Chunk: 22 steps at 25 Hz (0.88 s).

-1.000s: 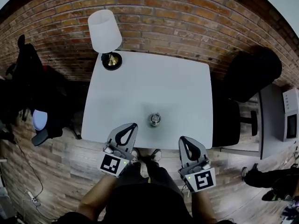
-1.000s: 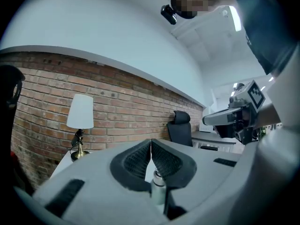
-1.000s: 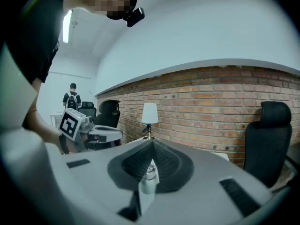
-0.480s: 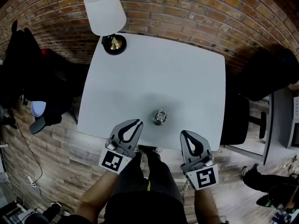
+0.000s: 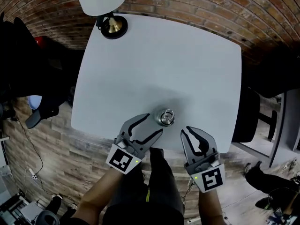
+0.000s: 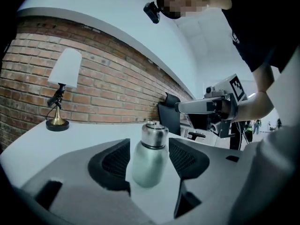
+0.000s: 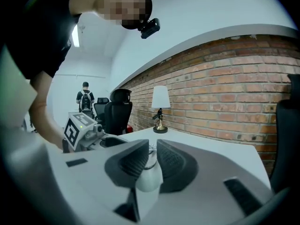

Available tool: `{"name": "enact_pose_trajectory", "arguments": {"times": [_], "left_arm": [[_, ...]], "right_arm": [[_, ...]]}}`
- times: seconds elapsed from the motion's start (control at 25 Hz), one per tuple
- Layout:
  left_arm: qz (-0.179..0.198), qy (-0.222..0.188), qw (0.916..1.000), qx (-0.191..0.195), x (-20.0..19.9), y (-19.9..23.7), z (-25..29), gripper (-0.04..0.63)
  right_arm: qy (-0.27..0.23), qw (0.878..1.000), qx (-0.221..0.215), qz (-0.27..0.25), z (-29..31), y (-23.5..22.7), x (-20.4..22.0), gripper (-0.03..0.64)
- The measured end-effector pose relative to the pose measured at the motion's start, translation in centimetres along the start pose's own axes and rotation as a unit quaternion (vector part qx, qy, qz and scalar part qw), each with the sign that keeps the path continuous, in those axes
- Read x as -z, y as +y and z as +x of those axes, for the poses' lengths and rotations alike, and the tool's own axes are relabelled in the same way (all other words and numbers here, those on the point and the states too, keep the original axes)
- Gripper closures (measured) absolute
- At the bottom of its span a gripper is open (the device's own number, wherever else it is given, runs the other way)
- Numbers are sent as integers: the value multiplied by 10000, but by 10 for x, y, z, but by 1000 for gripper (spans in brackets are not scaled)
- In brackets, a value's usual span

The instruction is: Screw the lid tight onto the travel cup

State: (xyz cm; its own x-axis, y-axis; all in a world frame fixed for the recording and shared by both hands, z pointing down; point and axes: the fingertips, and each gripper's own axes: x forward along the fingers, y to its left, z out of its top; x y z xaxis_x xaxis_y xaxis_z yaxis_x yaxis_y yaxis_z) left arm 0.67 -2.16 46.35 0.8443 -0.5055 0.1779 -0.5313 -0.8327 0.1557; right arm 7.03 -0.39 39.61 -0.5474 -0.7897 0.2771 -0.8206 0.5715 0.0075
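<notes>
Though the right gripper view shows only a sliver of the travel cup (image 7: pixel 147 178) through a narrow gap, both tools are released and empty: the left hand-held gripper (image 5: pixel 153 124) has just been opening wide, the right hand-held gripper (image 5: pixel 194 131) barely. The travel cup stands near the bench's (image 5: pixel 154 64) 6 o'clock edge, at 2 o'clock from the left tips, 10 o'clock from the right.
</notes>
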Motion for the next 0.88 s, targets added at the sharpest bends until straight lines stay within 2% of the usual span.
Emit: {"name": "enact_pose_trajectory", "arguments": {"times": [0.24, 0.48, 0.88], "left_arm": [[226, -95, 9995, 195, 18, -5, 19, 274], [196, -114, 9997, 122, 24, -1, 37, 258], [344, -102, 9992, 149, 29, -5, 50, 250]], "right_arm": [[7, 9991, -416, -89, 12, 8, 16, 481], [-17, 9946, -1042, -15, 24, 14, 30, 374], [-21, 9819, -1868, -301, 50, 20, 37, 340]]}}
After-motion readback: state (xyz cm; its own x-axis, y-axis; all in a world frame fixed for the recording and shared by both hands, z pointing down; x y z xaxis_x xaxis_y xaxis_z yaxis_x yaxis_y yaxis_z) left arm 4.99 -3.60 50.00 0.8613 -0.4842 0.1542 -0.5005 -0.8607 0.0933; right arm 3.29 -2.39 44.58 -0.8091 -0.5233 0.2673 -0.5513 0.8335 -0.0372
